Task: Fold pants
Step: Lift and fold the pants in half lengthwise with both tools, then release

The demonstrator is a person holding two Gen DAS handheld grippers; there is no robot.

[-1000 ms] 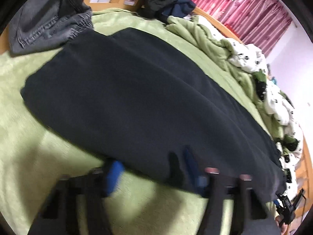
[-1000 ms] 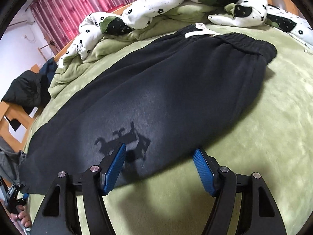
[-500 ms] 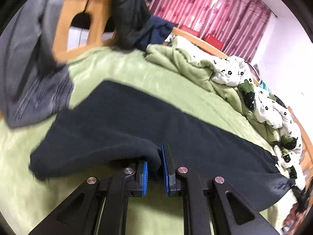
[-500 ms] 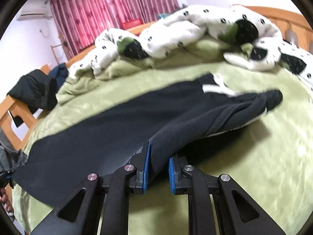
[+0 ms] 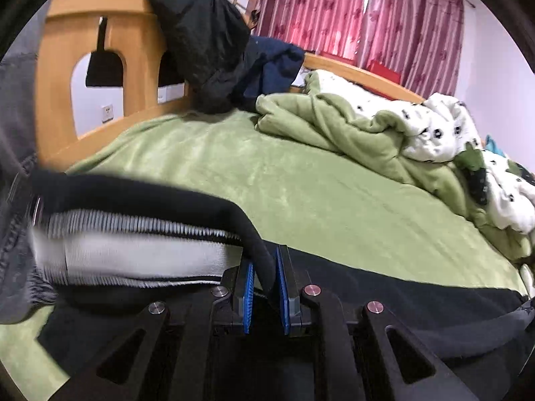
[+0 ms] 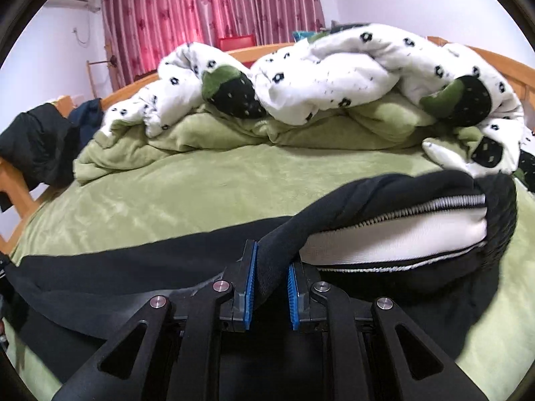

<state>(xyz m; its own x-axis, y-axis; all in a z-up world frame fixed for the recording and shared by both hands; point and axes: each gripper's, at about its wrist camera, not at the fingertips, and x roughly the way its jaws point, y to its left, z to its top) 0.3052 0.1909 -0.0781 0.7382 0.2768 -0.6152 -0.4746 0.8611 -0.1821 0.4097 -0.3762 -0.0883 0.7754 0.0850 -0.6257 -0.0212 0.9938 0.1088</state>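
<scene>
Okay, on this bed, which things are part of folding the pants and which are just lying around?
Part of the job:
black pants
left tool, shut on the pants
right tool, shut on the pants

Lying about:
white flowered quilt
green blanket
black jacket
grey jeans

L wrist cam sits low over the green bed sheet [image 5: 301, 180], v. close behind its blue pads [image 5: 248, 287], facing the wooden footboard [image 5: 140, 50] & curtains [image 5: 367, 23]. R wrist cam is equally low & close behind its own pads [image 6: 250, 287], facing the white quilt [image 6: 334, 77] w/ curtains [image 6: 214, 6] behind. Both views share the sheet, quilt, curtains, dark jacket [image 6: 36, 140] & black pants [image 6: 117, 277]
</scene>
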